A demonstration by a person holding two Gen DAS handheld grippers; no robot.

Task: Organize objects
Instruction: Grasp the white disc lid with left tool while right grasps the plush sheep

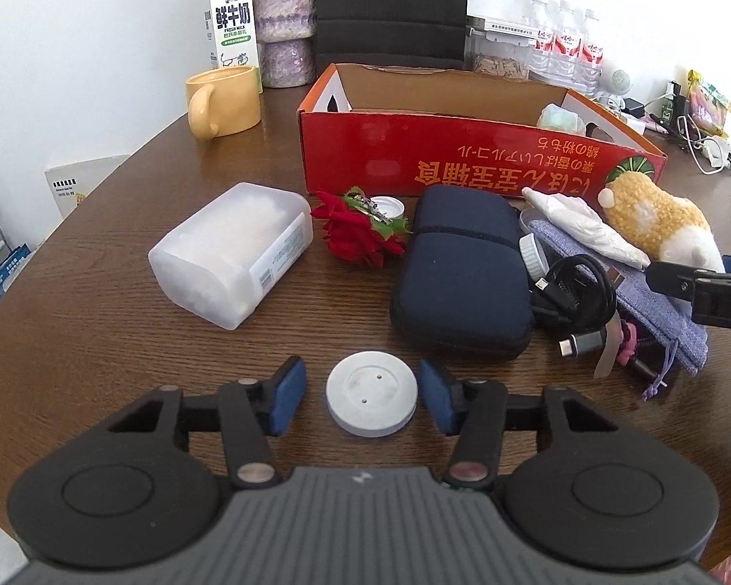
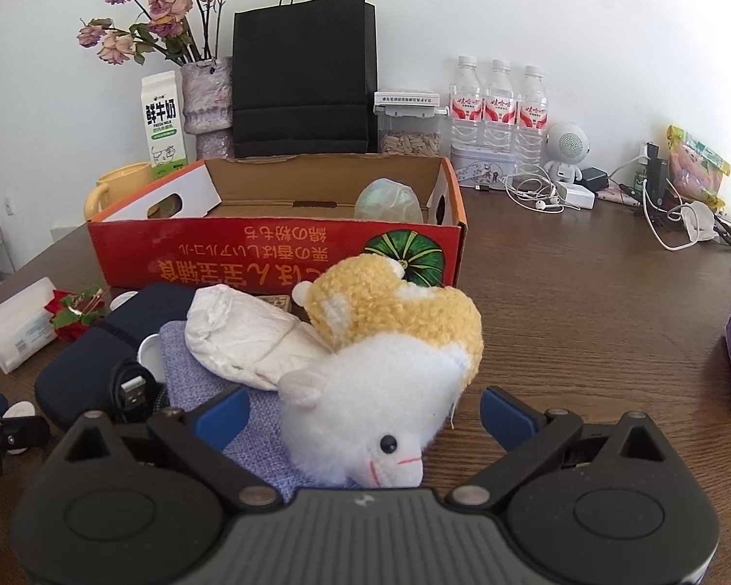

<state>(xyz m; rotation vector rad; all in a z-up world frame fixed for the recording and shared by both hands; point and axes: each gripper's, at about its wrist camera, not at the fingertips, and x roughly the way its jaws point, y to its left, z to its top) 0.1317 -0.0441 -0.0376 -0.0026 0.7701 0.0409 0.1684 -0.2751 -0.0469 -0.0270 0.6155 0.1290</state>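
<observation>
Two grippers, both low over the brown table, each lined up on its own item. My left gripper brackets the white round disc, which lies flat on the wood just short of the navy zip case. The blue pads sit close on either side, with a sliver of gap showing left and right, so I read it as narrowed around the disc, not yet pinching it. The disc is low and flat, so my guess is the pads must bite its thin rim.

My right gripper stands wide, jaws on either side of the plush toy, whose white head points at the camera. The left pad rests over the lilac cloth pouch, the right pad over bare wood; neither touches fur. The toy leans on a white wrapped bundle, so lifting it may drag that along.

The red cardboard box sits open behind the pile, nearly empty apart from a pale green wrapped thing in its right corner. It looks like the drop spot. Its front wall is a lip to clear.

Room: bare wood right of the toy, and around the disc on the near side. Cables crowd the gap between the two grippers.
</observation>
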